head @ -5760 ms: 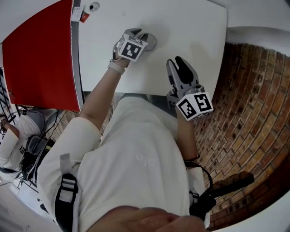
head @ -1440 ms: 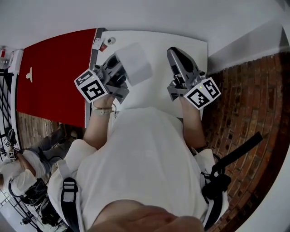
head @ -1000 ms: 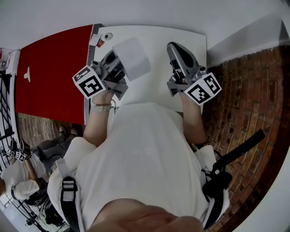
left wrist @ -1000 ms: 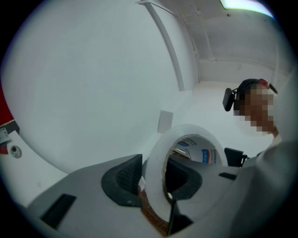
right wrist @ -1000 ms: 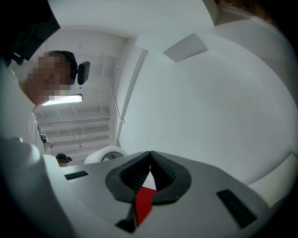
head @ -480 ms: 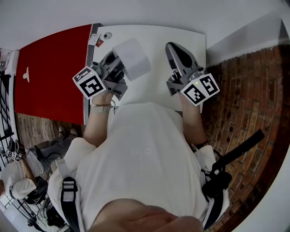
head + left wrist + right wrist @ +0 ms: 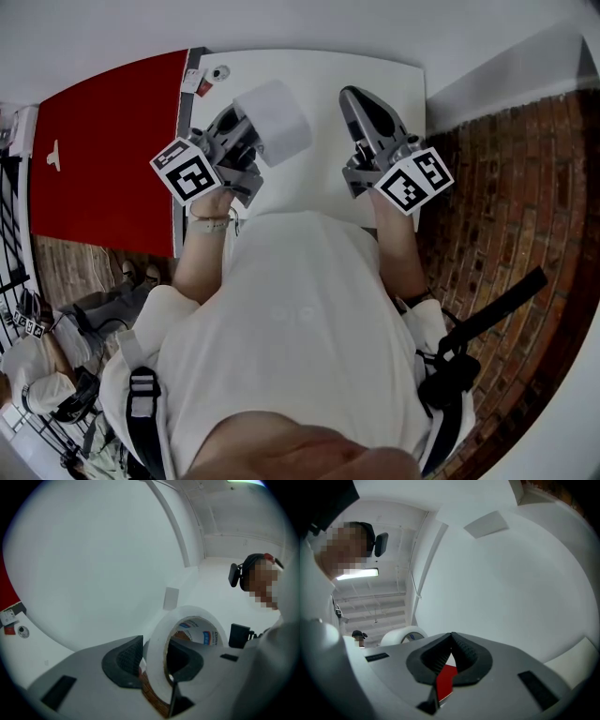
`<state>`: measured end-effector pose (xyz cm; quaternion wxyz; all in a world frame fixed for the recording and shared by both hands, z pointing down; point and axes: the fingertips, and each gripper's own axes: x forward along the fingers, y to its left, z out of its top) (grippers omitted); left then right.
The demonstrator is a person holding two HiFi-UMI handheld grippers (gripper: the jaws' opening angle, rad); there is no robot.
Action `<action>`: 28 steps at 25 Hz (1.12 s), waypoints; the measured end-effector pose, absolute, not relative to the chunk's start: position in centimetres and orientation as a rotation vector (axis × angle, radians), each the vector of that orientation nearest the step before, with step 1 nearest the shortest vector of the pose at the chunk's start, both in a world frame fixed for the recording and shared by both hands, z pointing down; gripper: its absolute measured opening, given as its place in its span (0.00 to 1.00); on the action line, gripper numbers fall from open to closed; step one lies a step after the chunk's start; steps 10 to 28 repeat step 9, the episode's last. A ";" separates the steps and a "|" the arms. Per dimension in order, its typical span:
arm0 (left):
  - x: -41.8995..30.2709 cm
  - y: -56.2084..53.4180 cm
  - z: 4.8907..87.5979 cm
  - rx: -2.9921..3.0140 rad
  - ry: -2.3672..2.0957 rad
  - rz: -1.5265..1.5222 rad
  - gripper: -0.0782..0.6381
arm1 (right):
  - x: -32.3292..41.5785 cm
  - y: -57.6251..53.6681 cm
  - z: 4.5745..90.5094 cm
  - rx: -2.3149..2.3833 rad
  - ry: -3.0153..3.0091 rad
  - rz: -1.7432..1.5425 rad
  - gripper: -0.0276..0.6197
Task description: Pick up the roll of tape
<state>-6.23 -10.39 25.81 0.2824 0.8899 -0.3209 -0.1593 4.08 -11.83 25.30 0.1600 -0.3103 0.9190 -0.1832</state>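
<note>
Left gripper view cuts off the lower part of the one roll of tape [image 7: 197, 612]: a white ring with a printed core, its wall clamped between the left gripper's [image 7: 154, 660] ribbed dark pads, seemingly off the white table [image 7: 319, 80] near its left edge. The right gripper's [image 7: 451, 654] jaws are together, empty.

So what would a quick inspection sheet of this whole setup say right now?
Surface: white table, mostly bare.
Job's things: roll of tape, held up off the table.
Clutter: small round item and tag at the table's far left corner.
Grippers: left gripper clamped on the roll's wall, one jaw inside the core; right gripper shut, empty.
Cables: nothing seen.
Surroundings: red panel left of the table, brick floor on the right.
</note>
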 end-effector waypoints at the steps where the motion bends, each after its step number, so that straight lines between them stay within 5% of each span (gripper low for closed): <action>1: -6.2 -10.4 25.9 2.383 -0.863 -0.422 0.27 | 4.1 -11.8 25.3 -0.886 2.625 -0.524 0.08; 28: -6.3 -10.9 26.3 2.361 -0.860 -0.408 0.27 | 4.3 -12.0 25.2 -0.903 2.615 -0.522 0.08</action>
